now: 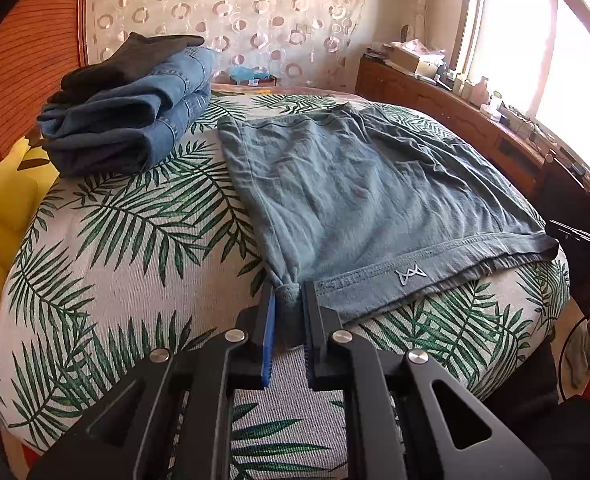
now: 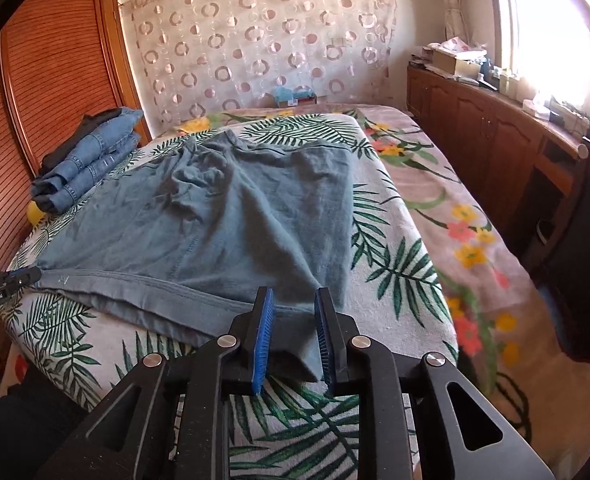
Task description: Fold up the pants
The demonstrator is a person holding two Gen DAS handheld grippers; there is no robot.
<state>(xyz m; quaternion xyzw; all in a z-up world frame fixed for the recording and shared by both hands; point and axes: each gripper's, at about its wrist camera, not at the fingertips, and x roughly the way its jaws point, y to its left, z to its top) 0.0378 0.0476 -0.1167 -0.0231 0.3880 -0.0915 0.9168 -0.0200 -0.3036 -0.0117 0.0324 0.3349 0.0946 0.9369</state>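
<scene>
Grey-blue pants (image 1: 355, 184) lie spread flat on the leaf-print bed cover (image 1: 127, 264), waistband toward me. My left gripper (image 1: 289, 292) is shut on the bunched near-left corner of the waistband. It also shows at the left edge of the right wrist view as a black gripper (image 2: 19, 276) at that corner. The pants (image 2: 215, 220) end on the other side in a corner that lies between the blue pads of my right gripper (image 2: 293, 296). Those jaws stand apart, and the cloth sits loose between them.
A pile of folded jeans (image 1: 135, 120) with a dark garment on top sits at the back left of the bed, by a yellow plush toy (image 1: 11, 200). A wooden cabinet (image 2: 495, 140) with clutter runs along the window side. A floral blanket (image 2: 455, 220) covers the bed's right part.
</scene>
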